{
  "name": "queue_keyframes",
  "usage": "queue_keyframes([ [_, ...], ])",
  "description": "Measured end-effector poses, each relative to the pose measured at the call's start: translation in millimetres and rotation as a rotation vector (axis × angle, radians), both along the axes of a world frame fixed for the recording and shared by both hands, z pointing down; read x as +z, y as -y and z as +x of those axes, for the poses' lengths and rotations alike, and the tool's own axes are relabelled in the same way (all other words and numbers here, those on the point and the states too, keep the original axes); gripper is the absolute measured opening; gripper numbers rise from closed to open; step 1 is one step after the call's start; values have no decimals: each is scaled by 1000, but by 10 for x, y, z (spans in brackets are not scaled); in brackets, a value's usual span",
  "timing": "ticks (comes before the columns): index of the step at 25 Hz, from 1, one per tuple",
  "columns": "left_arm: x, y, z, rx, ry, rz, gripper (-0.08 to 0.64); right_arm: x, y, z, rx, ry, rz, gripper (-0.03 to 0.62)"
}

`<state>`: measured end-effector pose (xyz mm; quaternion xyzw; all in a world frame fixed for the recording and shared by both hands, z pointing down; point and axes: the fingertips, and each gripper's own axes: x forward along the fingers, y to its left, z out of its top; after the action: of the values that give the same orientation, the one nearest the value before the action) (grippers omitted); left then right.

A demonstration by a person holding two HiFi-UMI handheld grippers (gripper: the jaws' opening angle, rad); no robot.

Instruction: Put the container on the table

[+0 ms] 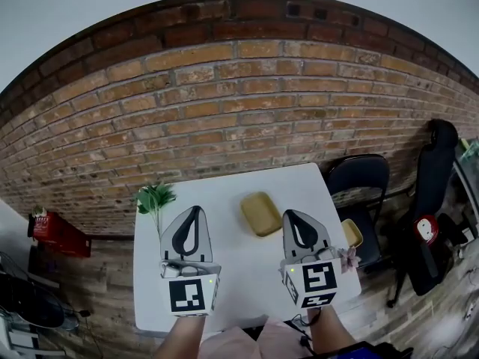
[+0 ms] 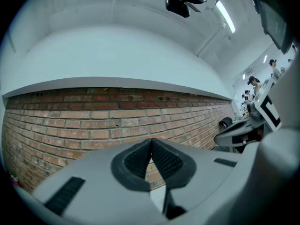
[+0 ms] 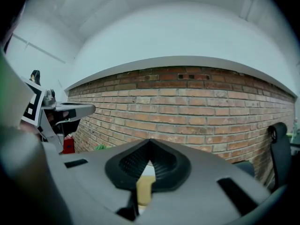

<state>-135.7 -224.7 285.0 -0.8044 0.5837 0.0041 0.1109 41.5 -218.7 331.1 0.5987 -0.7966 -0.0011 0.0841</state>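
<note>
The container is a shallow tan-yellow tray lying flat on the white table, toward its far side. Both grippers hover above the table, on either side of it. My left gripper is to its left, jaws shut and empty, and aims at the brick wall in the left gripper view. To the tray's right, my right gripper is also shut on nothing. A strip of the container shows through the gap beneath the closed jaws in the right gripper view.
A small green plant stands at the table's far left corner. A brick wall runs behind. Black chairs stand to the right, one bearing a second yellow dish. A red box sits on the floor at left.
</note>
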Motion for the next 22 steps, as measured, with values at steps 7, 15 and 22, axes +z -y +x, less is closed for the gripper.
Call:
queue_keyframes([
  [7,-19,-29,18,5,11,10,11,-32,-17,14,-2,-3,8,-2],
  [15,-47,-19,44,4,-40,12,11,10,8,-9,-11,-6,-5,-2],
  [22,34,12,-52,-21,11,-1,9,34,31,-32,-17,-6,-12,-2],
])
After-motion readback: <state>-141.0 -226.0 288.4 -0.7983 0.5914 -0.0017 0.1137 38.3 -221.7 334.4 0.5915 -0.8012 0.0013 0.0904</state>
